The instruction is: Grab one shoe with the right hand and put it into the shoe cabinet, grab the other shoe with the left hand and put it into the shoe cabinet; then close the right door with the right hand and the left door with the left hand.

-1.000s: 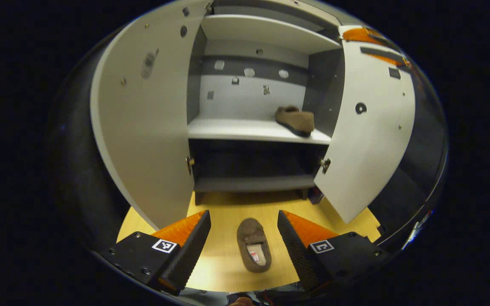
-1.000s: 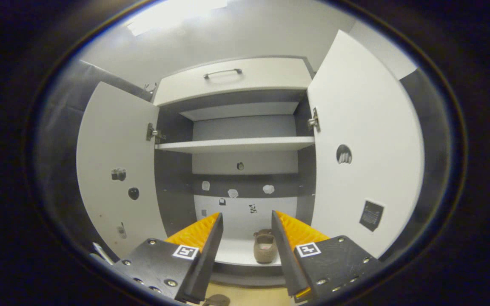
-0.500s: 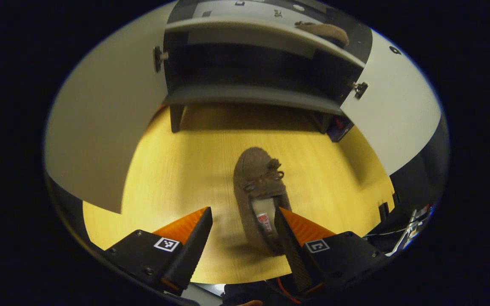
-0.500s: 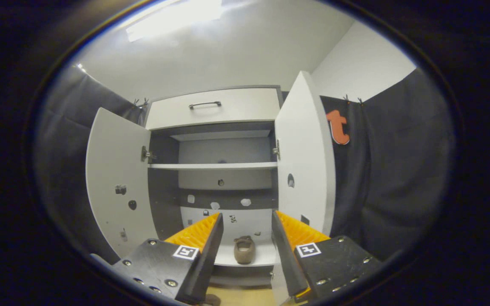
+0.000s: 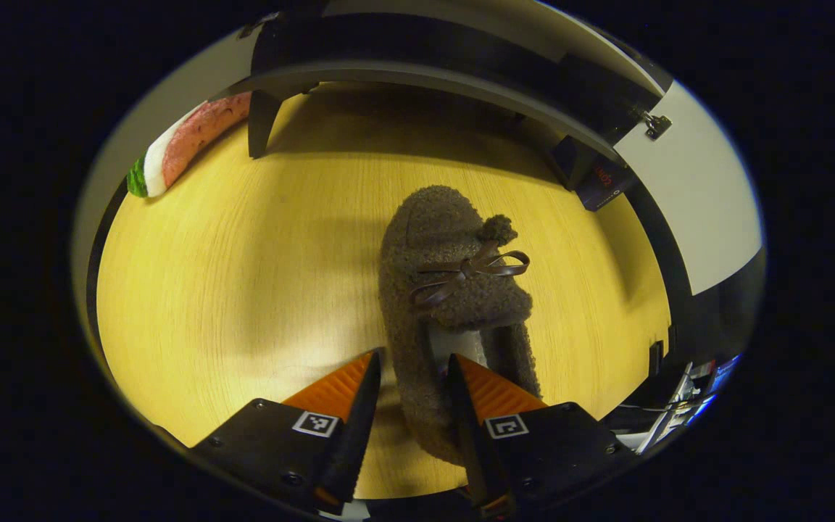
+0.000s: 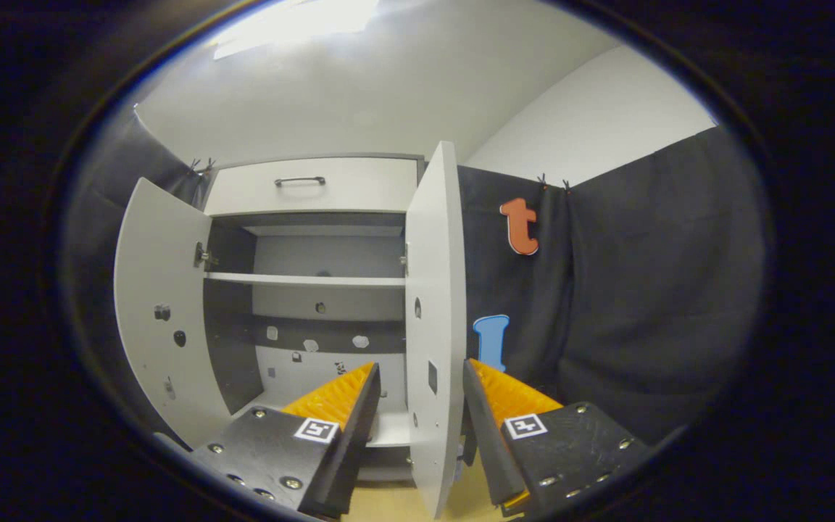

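Left gripper view: the left gripper (image 5: 409, 406) is lowered w/ fingers narrowed astride the heel wall of the shoe (image 5: 454, 304) on the floor (image 5: 243, 275), grip unconfirmed, for lifting into the cabinet (image 6: 309, 239), while the right gripper (image 6: 421, 406) is held apart by the right door (image 6: 435, 319).

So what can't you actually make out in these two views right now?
- Left gripper view: whether the left gripper truly pinches the brown slipper; its fingers hide the heel sides.
- Right gripper view: the lower shelf, behind the edge-on right door and the right gripper, so any shoe there is hidden.
- Left gripper view: the watermelon-slice object runs behind the left door.
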Demonstrator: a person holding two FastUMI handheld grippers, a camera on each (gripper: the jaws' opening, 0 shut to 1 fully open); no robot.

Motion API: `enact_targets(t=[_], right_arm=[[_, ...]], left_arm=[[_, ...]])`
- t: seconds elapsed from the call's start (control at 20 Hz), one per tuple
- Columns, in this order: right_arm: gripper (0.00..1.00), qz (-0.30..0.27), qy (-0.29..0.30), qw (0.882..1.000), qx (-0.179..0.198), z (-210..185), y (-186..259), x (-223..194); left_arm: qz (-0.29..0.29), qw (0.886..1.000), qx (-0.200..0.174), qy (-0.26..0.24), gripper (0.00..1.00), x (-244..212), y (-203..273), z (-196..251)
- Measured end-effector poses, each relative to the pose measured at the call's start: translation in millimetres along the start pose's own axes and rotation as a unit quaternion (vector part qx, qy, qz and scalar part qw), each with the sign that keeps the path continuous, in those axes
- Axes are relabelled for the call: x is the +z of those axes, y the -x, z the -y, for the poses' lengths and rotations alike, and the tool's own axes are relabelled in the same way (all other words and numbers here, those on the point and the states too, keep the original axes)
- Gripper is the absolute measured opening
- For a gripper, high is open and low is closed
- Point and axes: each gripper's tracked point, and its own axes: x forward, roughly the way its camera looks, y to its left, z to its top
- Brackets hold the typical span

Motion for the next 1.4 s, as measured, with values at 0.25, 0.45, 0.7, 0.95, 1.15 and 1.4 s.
enact_targets(t=[0.25, 0.45, 0.7, 0.95, 1.15, 1.4], right_arm=[[0.69, -0.009, -0.002, 0.999, -0.037, 26.0, 12.3, -7.3], [0.69, -0.007, -0.006, 0.998, -0.064, 50.8, 23.7, -11.1], [0.69, -0.016, -0.021, 0.996, -0.089, 63.8, 26.7, -19.8], [0.69, -0.018, -0.028, 0.993, -0.111, 94.2, 44.7, -26.0], [0.69, -0.027, -0.047, 0.991, -0.119, 102.2, 41.7, -35.8], [0.65, -0.036, -0.058, 0.990, -0.123, 109.5, 32.1, -53.6]], left_arm=[[-0.019, 1.000, 0.002, 0.023, 0.35, 2.7, -3.3, 2.2], [-0.006, 0.998, 0.002, 0.065, 0.07, 6.6, -2.0, -5.0], [0.016, 0.999, 0.012, 0.027, 0.01, 17.2, 4.4, -4.9], [0.070, 0.998, 0.004, -0.004, 0.01, 58.4, 39.5, 11.3], [0.132, 0.991, -0.013, -0.004, 0.01, 104.5, 82.2, 20.4], [0.204, 0.979, -0.028, 0.002, 0.01, 166.9, 141.0, 26.2]])
